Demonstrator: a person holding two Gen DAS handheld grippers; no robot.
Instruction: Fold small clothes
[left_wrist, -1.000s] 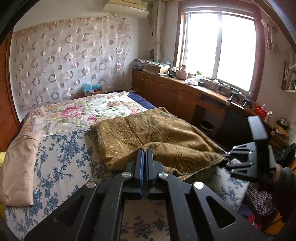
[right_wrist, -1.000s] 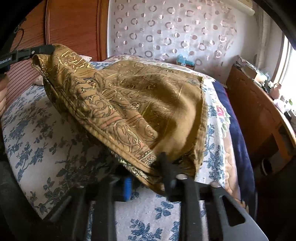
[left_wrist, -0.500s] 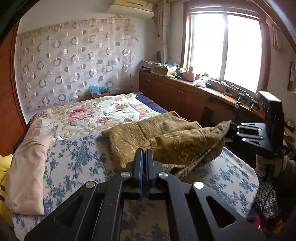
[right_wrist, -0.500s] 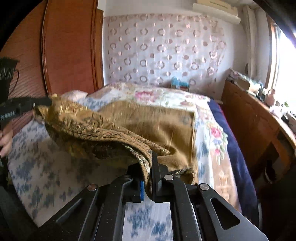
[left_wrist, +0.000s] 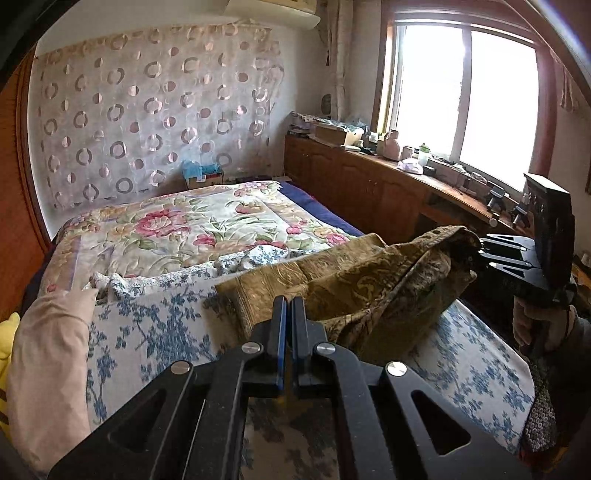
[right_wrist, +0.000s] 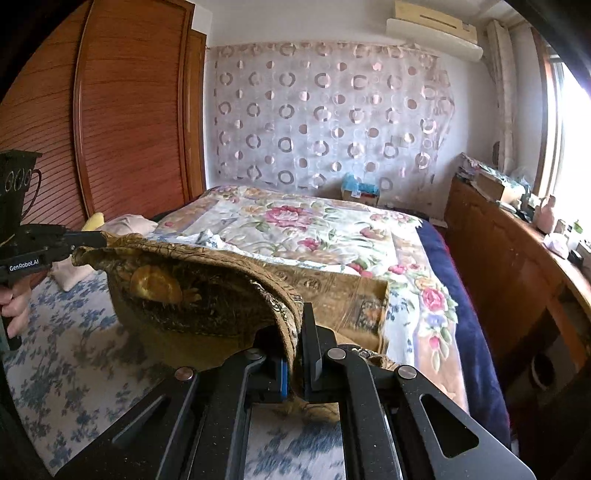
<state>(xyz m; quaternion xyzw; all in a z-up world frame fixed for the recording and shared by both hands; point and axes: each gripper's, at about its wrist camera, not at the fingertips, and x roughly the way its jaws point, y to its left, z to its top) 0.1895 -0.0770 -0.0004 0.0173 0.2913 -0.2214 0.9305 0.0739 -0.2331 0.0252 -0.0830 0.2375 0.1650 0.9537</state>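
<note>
A gold-brown patterned cloth (left_wrist: 369, 291) is lifted off the bed by two corners, its far part lying on the bedspread (right_wrist: 343, 291). My left gripper (left_wrist: 288, 306) is shut on one corner of the cloth; it shows at the left of the right wrist view (right_wrist: 88, 240), holding that corner up. My right gripper (right_wrist: 295, 325) is shut on the other corner of the cloth (right_wrist: 207, 291); it shows at the right of the left wrist view (left_wrist: 476, 258). The cloth sags between the two grippers above the bed.
The bed has a blue-flowered sheet (left_wrist: 159, 328) in front and a rose-patterned quilt (left_wrist: 192, 229) behind. A beige pillow (left_wrist: 48, 369) lies at the left. A wooden cabinet (left_wrist: 369, 184) with clutter runs under the window. A wooden wardrobe (right_wrist: 122, 110) stands by the bed.
Both grippers have raised their corners of the cloth higher off the bed and carried them towards the far side. The cloth now hangs slack between them.
</note>
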